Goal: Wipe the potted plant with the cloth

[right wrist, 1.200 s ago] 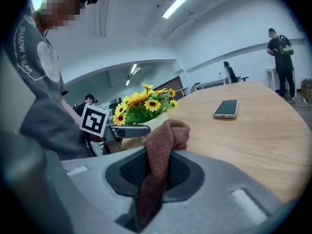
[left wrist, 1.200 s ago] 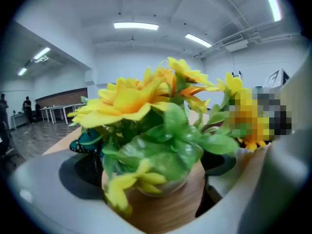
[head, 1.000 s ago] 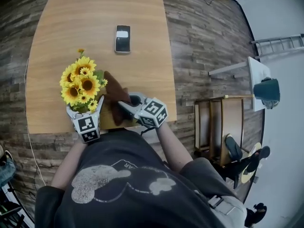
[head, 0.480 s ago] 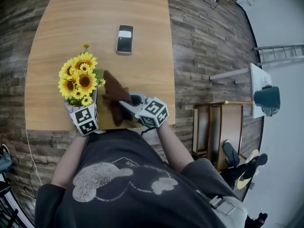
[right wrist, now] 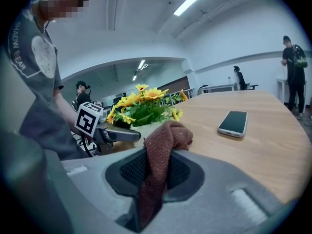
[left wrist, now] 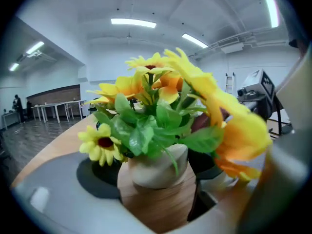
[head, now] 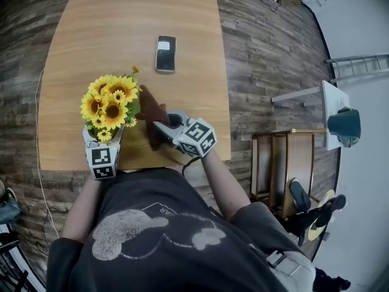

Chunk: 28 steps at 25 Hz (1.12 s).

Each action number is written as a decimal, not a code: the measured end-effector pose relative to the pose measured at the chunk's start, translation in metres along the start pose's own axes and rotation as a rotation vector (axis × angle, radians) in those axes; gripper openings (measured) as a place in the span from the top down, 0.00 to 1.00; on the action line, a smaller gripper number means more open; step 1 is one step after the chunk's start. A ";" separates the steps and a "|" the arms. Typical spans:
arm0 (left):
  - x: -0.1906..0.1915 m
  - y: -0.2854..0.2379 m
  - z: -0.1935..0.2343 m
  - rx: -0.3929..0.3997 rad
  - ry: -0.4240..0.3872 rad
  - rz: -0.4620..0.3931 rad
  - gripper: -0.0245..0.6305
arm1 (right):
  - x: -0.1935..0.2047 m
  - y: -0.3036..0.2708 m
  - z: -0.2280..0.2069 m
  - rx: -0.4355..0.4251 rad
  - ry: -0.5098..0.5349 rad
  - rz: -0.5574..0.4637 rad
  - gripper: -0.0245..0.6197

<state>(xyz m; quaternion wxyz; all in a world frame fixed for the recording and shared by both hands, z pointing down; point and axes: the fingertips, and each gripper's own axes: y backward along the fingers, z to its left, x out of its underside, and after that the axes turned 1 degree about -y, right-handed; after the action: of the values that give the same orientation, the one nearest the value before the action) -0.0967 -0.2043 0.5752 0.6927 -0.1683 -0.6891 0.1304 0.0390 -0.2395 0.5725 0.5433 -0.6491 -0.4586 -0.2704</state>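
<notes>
Closest, both grippers are engaged at the near edge of the wooden table.
The white pot of the potted sunflower plant is gripped between the jaws of the left gripper, with one jaw pressed to each side, and is stood on the tabletop by the near edge. Just beside it, the brown cloth is clamped in the closed jaws of the right gripper; its free end is bunched upward and held against the right side of the leaves and blooms. Farther back, a black smartphone is laid flat, screen up, well apart from the plant.
</notes>
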 end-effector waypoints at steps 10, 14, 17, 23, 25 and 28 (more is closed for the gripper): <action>0.003 0.003 0.006 0.243 -0.070 -0.007 0.29 | -0.052 -0.046 -0.042 0.102 0.094 -0.015 0.87; 0.015 0.005 0.008 0.326 -0.114 0.015 0.29 | -0.069 -0.066 -0.056 0.092 0.120 -0.010 0.87; 0.009 0.009 0.004 0.384 -0.099 0.019 0.29 | -0.070 -0.082 -0.048 0.007 0.137 0.029 0.87; 0.013 0.007 0.006 0.475 -0.124 0.019 0.29 | -0.058 -0.093 -0.031 -0.095 0.095 0.080 0.87; 0.017 0.007 0.009 0.491 -0.138 0.023 0.29 | -0.048 -0.096 -0.023 -0.104 0.096 0.103 0.87; 0.019 0.007 0.011 0.509 -0.145 0.025 0.29 | -0.036 -0.096 -0.013 -0.094 0.072 0.106 0.87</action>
<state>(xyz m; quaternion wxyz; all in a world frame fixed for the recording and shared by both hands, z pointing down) -0.1071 -0.1897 0.5893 0.6598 0.0128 -0.6798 0.3199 -0.0601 -0.2639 0.5887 0.5419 -0.6873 -0.3902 -0.2858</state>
